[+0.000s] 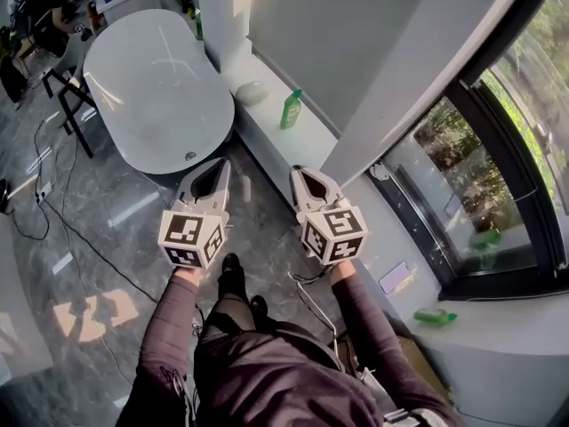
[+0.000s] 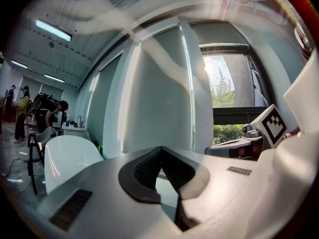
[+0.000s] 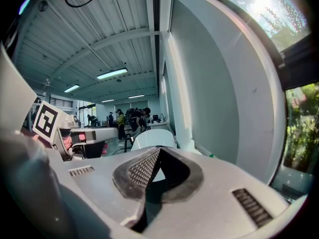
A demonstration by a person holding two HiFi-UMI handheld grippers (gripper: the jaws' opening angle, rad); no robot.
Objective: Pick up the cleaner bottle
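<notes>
Two handheld grippers are held out side by side over the dark marble floor [image 1: 133, 212], and both are clenched on nothing. The left gripper [image 1: 221, 162] has its tips pressed together in its own view, and the right gripper [image 1: 296, 169] likewise meets at a point with only air in the notch behind. The green plastic cleaner bottle [image 1: 291, 110] stands farther off on the long white ledge [image 1: 311, 145], which runs along the foot of the grey wall [image 1: 356, 52]. The bottle is just right of the far end of the white oval bathtub [image 1: 151, 87] and near a pale rounded lump [image 1: 252, 93] on the same ledge. It appears upright, its long axis vertical and its narrower capped end on top; which way its broad face turns cannot be told from here. The main risk is arriving with the jaws closed, since a blunt tip would likely push the light bottle over against the wall or off the ledge's near edge onto the floor. The wall close behind also leaves little room for a jaw on that side. A second green bottle-like thing [image 1: 435, 317] lies flat on the near right sill and could be mistaken for the target.
</notes>
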